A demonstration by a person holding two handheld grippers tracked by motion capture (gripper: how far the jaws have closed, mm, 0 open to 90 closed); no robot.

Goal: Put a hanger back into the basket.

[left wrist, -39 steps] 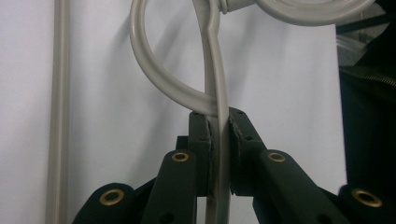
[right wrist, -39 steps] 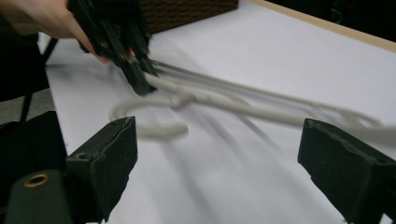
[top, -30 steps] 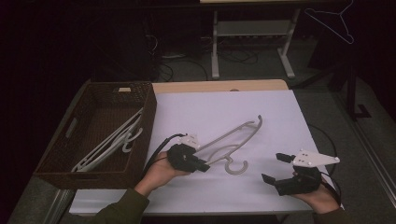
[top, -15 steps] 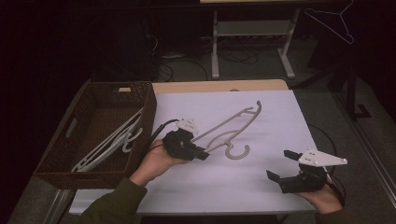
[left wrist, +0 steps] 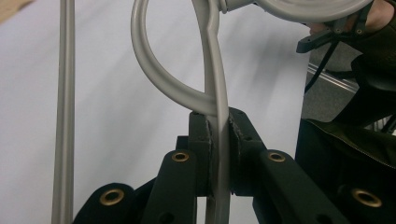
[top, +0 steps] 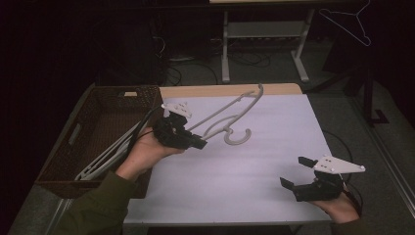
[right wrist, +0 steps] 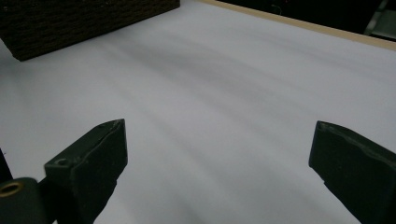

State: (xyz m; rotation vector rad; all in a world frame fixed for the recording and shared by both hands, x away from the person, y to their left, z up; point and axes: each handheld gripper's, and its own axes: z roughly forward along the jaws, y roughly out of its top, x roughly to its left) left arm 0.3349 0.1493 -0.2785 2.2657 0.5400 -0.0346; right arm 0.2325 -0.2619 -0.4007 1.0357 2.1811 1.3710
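The hanger (top: 230,117) is clamped between the jaws of the left gripper (top: 188,139), which pinch its thin grey arm where the loop joins it, so it hangs above the white counter (top: 254,171) just beside the wicker basket (top: 73,147). To finish well, I would keep the pinch firm, swing the long end over the rim, and lower it flat beside the hangers (top: 105,156) already inside. The right gripper (top: 296,176) rests low near the counter's edge, its jaws wide apart and holding nothing.

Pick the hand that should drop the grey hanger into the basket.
Left. The left gripper already clamps the hanger next to the basket; the right gripper sits open, far across the table.
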